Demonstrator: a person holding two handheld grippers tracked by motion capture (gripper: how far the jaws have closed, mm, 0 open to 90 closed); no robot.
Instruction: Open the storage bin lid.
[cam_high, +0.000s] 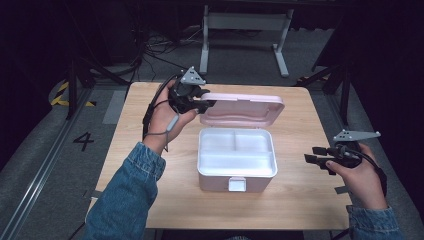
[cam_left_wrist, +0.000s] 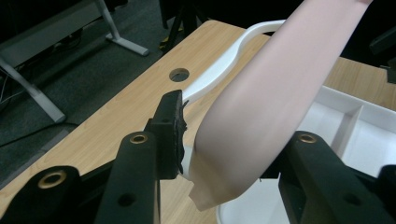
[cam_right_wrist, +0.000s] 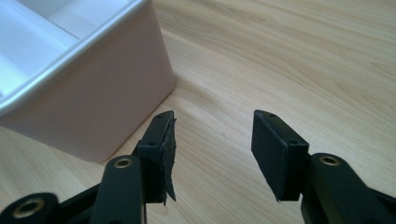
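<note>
Left hand-held gripper (cam_high: 207, 104) pinches the pink lid's (cam_high: 245, 108) left corner above the open box (cam_high: 236, 175) mid-bench (cam_high: 300, 200), while my right hand-held gripper (cam_high: 312, 159) hangs spread and empty beside it; I judge the lid light, stiff, slippery plastic, best held at its rim.

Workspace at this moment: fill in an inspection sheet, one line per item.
Surface: light wooden table, round hole near its far edge.
Job's things: pink lunch box open, white divided compartments hold nothing; pink lid raised behind it.
Clutter: nothing seen.
Grippers: left gripper clamped on the lid's corner; right gripper open, beside the box, nothing between its jaws.
Cables: black cable trails from left gripper.
Surroundings: dark floor, grey desk frame, floor marking "4".
</note>
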